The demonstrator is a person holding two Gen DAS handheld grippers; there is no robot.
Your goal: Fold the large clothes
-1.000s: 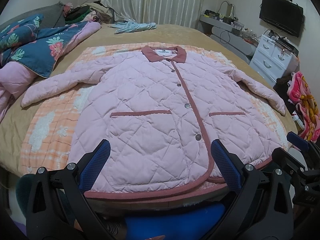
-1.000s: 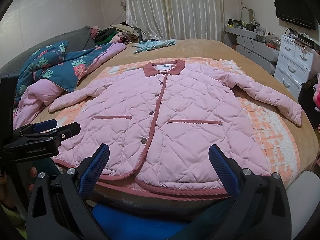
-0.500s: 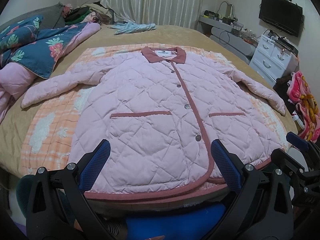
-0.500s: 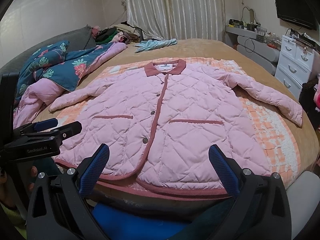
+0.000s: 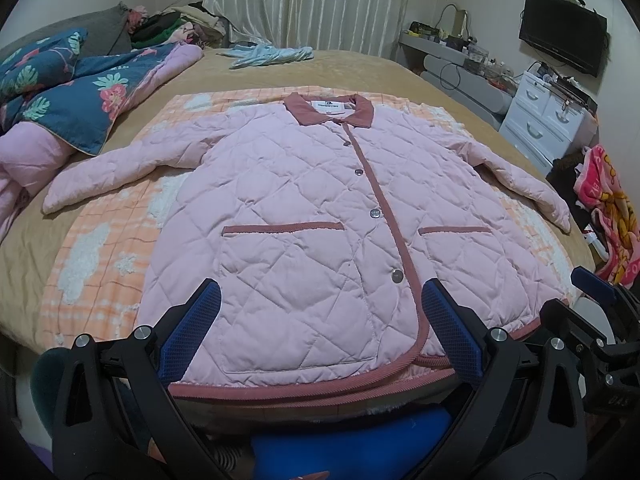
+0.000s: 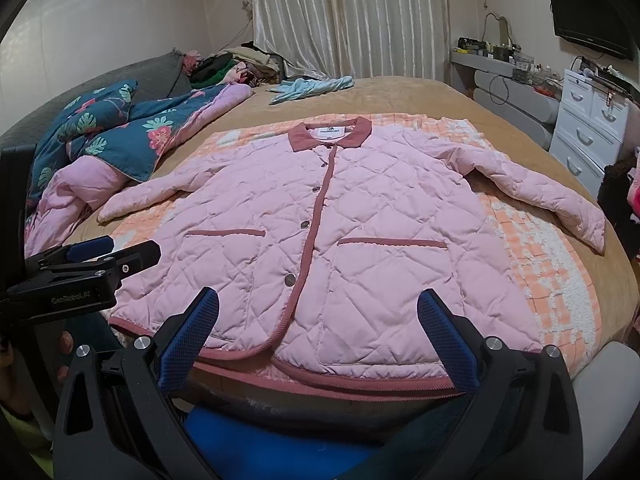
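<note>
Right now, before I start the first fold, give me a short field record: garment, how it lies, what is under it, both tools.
garment: pink quilted jacket with dusty-rose collar and trim
lay: spread flat, front up, buttoned, both sleeves out to the sides
under it: orange-and-white checked blanket on tan bedspread
left tool: open, empty, at the hem, not gripping
right tool: open, empty, at the hem, not gripping
folds done: none

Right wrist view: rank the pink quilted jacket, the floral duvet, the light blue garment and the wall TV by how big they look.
1. pink quilted jacket
2. floral duvet
3. and 4. light blue garment and wall TV look similar; both sit far away, and the TV is cut off, so unranked.
</note>
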